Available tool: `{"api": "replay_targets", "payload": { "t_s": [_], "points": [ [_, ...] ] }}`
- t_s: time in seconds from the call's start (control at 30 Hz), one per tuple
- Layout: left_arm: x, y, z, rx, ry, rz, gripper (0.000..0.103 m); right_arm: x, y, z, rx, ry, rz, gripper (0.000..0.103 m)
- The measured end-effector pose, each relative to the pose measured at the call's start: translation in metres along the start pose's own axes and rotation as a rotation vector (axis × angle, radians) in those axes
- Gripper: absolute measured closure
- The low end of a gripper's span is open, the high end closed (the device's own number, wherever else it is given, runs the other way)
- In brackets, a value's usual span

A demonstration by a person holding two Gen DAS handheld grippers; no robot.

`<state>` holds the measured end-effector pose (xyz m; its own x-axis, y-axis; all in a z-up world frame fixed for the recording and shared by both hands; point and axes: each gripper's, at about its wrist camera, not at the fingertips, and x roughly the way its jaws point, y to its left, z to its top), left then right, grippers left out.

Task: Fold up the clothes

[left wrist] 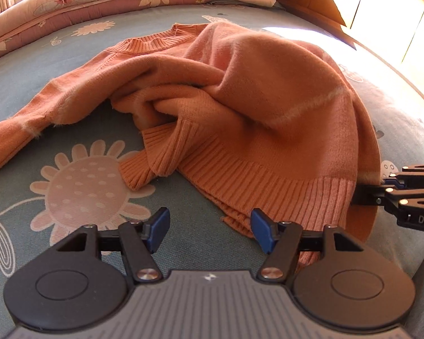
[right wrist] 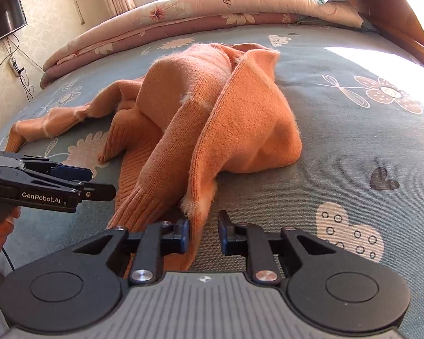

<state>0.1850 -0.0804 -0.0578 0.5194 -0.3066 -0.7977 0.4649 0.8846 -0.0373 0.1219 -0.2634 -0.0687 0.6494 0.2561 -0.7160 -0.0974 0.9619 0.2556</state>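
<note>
Both grippers, left [left wrist: 209, 230] and right [right wrist: 203, 233], gaped empty beside the crumpled sweater [left wrist: 240, 99]; closing could pinch several layers.

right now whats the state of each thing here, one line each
sweater: crumpled in a heap on the bed, unfolded, one sleeve stretched out flat to the left
left gripper: open, holding nothing, near the ribbed hem
right gripper: open, a sweater edge lies between its fingers, not clamped
quilt: folded, lying along the far edge of the bed
bed: covered by a flowered sheet, sunlit at the far right
</note>
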Motion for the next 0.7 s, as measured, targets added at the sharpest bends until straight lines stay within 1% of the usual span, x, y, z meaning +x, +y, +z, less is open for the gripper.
{"api": "replay_targets", "payload": {
  "t_s": [0.03, 0.13, 0.27, 0.37, 0.47, 0.6, 0.7],
  "points": [
    [0.001, -0.001, -0.003, 0.003, 0.000, 0.002, 0.031, 0.003, -0.001, 0.000, 0.002, 0.006, 0.012, 0.096],
    [0.003, 0.000, -0.009, 0.004, 0.002, 0.004, 0.027, -0.001, -0.005, 0.002, -0.008, -0.007, 0.002, 0.097],
    [0.008, 0.007, -0.013, -0.031, 0.009, -0.007, 0.017, -0.015, -0.018, 0.011, -0.020, -0.035, -0.035, 0.097],
    [0.011, 0.012, -0.015, -0.057, 0.015, -0.016, 0.012, -0.029, -0.033, 0.021, -0.030, -0.059, -0.091, 0.097],
    [0.013, 0.011, -0.017, -0.061, 0.013, -0.013, 0.009, -0.044, -0.050, 0.034, -0.061, -0.085, -0.174, 0.097],
    [0.013, 0.010, -0.019, -0.058, 0.013, -0.009, 0.008, -0.059, -0.073, 0.049, -0.095, -0.106, -0.281, 0.097],
    [0.013, 0.010, -0.019, -0.061, 0.015, -0.008, 0.008, -0.064, -0.096, 0.064, -0.114, -0.097, -0.362, 0.097]
  ]
}}
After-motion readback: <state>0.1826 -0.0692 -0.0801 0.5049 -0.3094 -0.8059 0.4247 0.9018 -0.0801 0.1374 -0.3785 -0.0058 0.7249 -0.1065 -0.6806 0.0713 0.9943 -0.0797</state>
